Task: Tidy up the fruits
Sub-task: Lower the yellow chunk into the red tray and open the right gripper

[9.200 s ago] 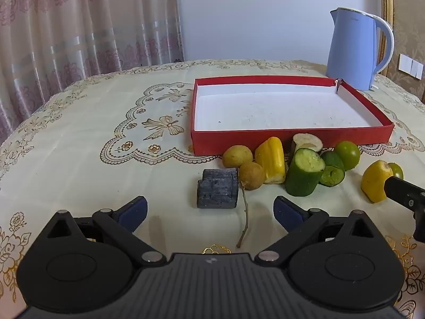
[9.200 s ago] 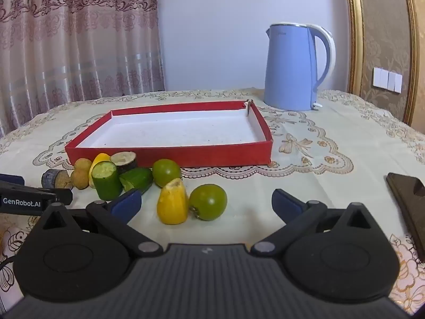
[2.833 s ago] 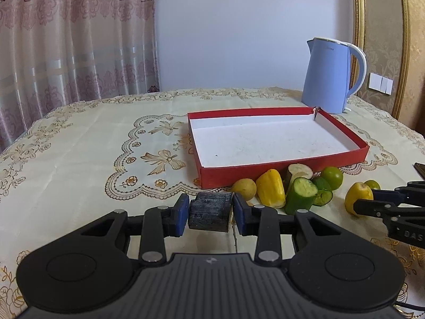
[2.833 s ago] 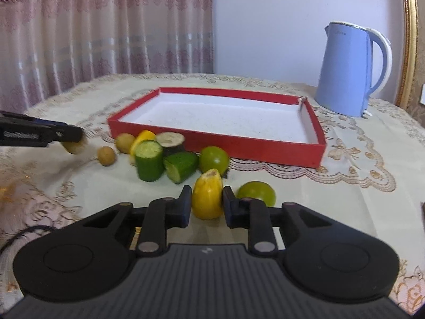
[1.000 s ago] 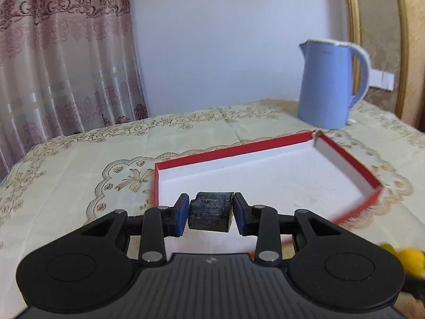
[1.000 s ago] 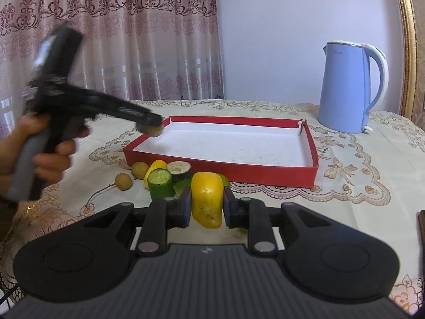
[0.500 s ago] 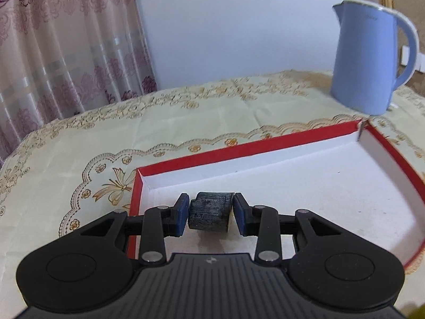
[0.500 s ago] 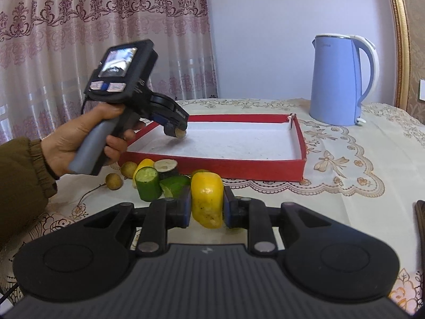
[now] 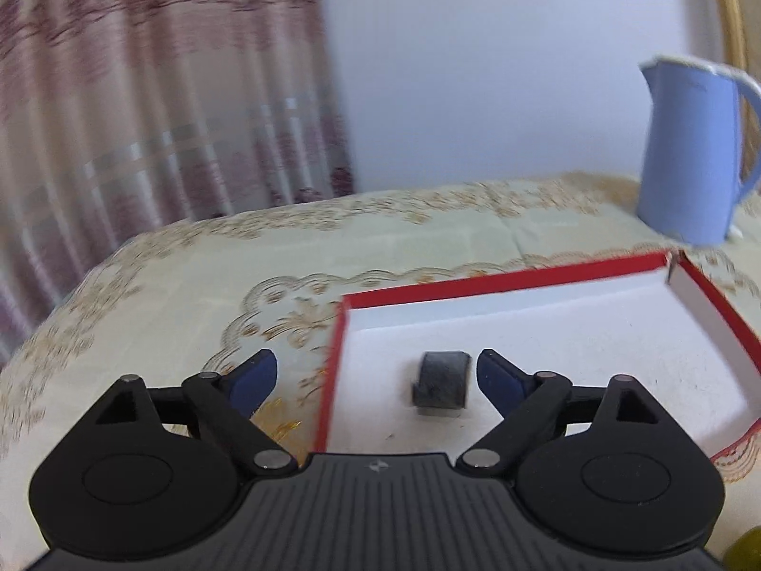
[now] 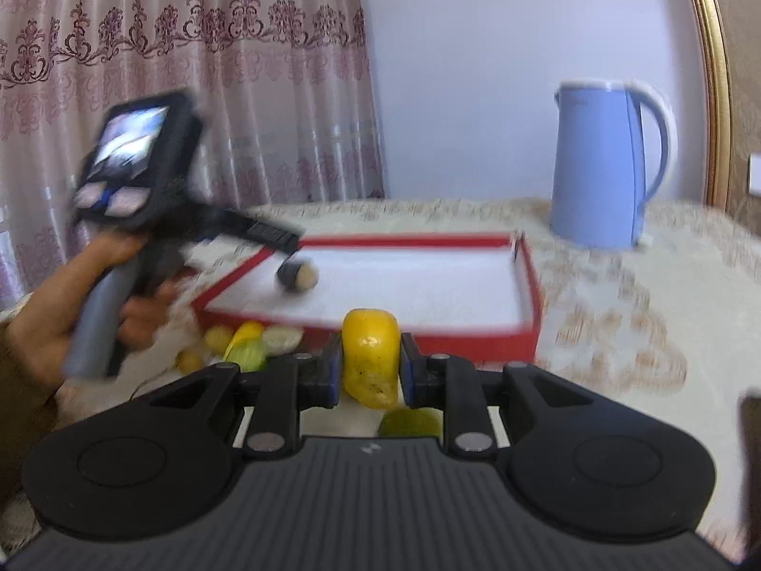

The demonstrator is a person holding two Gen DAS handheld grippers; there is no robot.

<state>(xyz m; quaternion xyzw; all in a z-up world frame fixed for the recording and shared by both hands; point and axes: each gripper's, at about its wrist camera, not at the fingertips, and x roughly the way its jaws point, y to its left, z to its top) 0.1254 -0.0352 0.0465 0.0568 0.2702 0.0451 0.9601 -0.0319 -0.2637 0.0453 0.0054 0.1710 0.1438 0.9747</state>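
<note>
1. Hand-held gripper on the left (image 9: 375, 376): its jaws have just been opening and now stand spread wide, with nothing pressed between the blue pads (image 9: 494, 373).
2. Half a second ago the same pads pinched the dark chunk (image 9: 441, 383); now that chunk lies free on the white floor of the red tray (image 9: 499, 280), near its left wall.
3. Judged from this, the first piece is delivered, so one item of the sorting is done and the left hand is free to fetch another.
4. Relative to the left hand-held gripper, the dark chunk sits between the spread fingers, close to the right pad but apart from both. In the right wrist view it lies just below the tips of that tool.
5. Right hand-held gripper (image 10: 370, 369) is pinching the yellow fruit (image 10: 370, 361), which stands upright between its pads, in front of the tray's near wall and not yet over it.
6. On the table (image 10: 618, 333), in front of the tray's near-left corner, the other pieces (image 10: 247, 345) are waiting, and a green fruit (image 10: 409, 423) shows below the yellow one.
7. A blue kettle (image 10: 604, 166) stands beyond the tray's far right corner, clear of the work.
</note>
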